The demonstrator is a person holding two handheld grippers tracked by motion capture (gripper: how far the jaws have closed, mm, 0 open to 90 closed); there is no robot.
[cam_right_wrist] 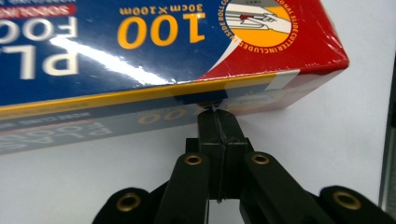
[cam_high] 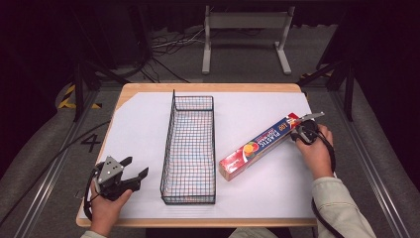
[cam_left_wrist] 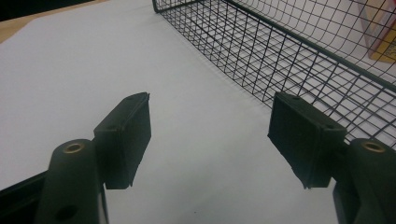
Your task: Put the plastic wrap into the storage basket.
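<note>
A tall black wire basket stands mid-table on the white sheet, between the two grippers, its long axis running 12 to 6. At 3 o'clock of it lies the plastic wrap box, a long glossy cardboard carton in blue, red and yellow, pointing from 8 toward 2. The right gripper, jaws clenched together, touches the box's side near its far red end. The left gripper rests at 8 o'clock, jaws spread, grasping nothing
</note>
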